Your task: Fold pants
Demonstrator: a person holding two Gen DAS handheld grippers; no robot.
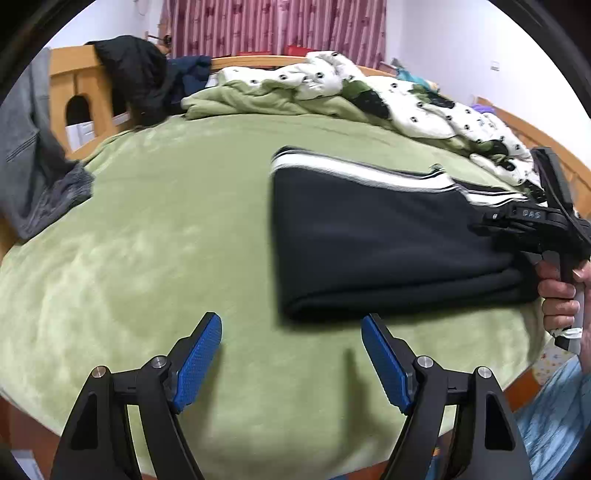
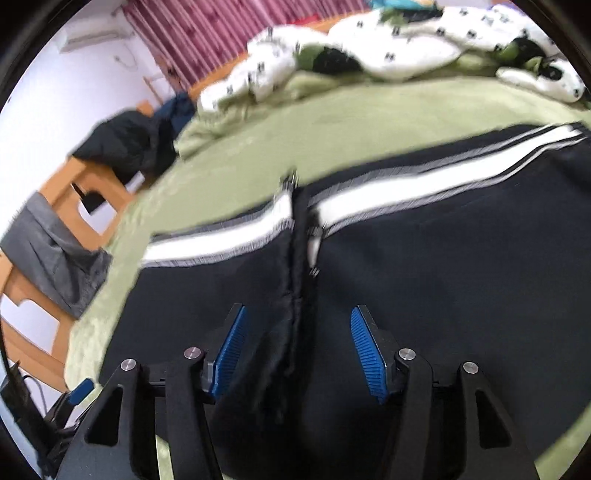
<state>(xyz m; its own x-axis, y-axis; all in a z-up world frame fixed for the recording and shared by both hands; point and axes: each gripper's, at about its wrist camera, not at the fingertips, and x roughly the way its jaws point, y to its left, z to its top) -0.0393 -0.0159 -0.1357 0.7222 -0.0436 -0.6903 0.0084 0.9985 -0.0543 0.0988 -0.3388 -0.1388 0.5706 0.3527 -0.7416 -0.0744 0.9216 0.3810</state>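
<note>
While your left gripper hangs over bare green blanket, its blue pads stand wide apart with nothing between them. The pants lie just ahead and to the right of it on the bed, folded into a thick dark block with a rounded fold along the near edge and a white stripe running along the far side. Those jaws touch neither the cloth nor the blanket, as far as the left wrist view shows.

At the right edge of that view you hold your right gripper over the far end of the pants, your hand wrapped around its handle. Seen from its own camera, the right gripper is parted too, though less widely. A dark ridge of the pants rises between its pads, and the pads do not press on it; a gap shows on each side. The view is blurred, so you cannot tell whether the fingertips brush the fabric below.

Beyond the pants, a white patterned quilt is bunched along the far side of the bed. A black jacket is draped over the wooden bed frame on the left, and a grey garment hangs at the left edge, its lower end resting on the blanket. Pink curtains cover the wall behind.
</note>
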